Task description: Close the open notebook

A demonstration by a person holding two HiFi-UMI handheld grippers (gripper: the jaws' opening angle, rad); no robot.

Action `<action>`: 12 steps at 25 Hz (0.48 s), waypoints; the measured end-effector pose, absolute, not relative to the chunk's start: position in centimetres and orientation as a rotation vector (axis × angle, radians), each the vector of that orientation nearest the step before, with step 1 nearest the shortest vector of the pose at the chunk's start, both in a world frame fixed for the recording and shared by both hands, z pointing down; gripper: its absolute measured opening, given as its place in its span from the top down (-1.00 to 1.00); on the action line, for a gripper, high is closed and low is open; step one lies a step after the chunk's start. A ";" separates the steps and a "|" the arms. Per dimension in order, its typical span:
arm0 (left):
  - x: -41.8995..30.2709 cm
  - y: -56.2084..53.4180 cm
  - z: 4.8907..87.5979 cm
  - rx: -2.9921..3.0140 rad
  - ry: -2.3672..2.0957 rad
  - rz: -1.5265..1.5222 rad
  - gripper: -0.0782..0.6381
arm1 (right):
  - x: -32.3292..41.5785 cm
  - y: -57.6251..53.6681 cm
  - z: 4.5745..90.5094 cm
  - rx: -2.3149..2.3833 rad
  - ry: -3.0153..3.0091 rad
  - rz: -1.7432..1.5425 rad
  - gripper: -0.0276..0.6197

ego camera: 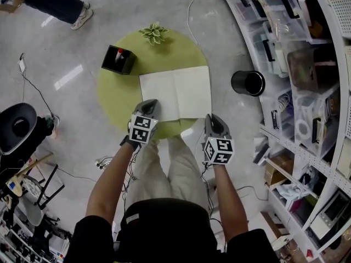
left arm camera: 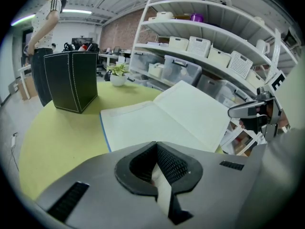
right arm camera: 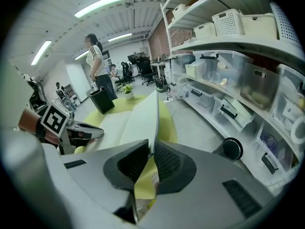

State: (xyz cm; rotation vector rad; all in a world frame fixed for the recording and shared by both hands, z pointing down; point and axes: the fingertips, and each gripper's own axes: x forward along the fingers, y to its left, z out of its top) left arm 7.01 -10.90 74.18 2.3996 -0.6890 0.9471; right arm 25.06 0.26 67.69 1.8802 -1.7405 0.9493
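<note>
Notebook: one open white paper notebook (ego camera: 175, 95), near the front of the single round green table (ego camera: 112, 100), right leaf tilted up.
Grippers: two. The left gripper (left arm camera: 155, 146) has its jaws pressed together at the near left corner, hold unclear. The right gripper (right arm camera: 151, 149) is clenched on the right leaf.
Behind: one black square pen holder (ego camera: 119, 59), one small potted plant (ego camera: 154, 33).
Floor: one black cylindrical bin (ego camera: 248, 83).

notebook (ego camera: 175, 93): no writing legible on the open pages
left cube (ego camera: 142, 129): black-and-white square code, no letters
right cube (ego camera: 219, 149): same kind of code
shelf bins (ego camera: 269, 48): labels too small to read
</note>
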 end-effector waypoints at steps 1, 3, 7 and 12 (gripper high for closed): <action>7.0 -10.9 74.2 2.401 -0.688 0.946 0.74 | 24.9 0.2 67.4 1.880 -1.744 0.945 0.80; 6.9 -11.0 74.2 2.405 -0.688 0.948 0.74 | 24.5 0.1 67.1 1.879 -1.753 0.939 0.81; 6.9 -10.8 74.3 2.401 -0.682 0.963 0.74 | 23.7 0.3 66.2 1.852 -1.774 0.929 0.82; 7.2 -10.2 72.9 2.441 -0.611 0.982 0.74 | 22.6 0.2 64.9 1.829 -1.790 0.913 0.83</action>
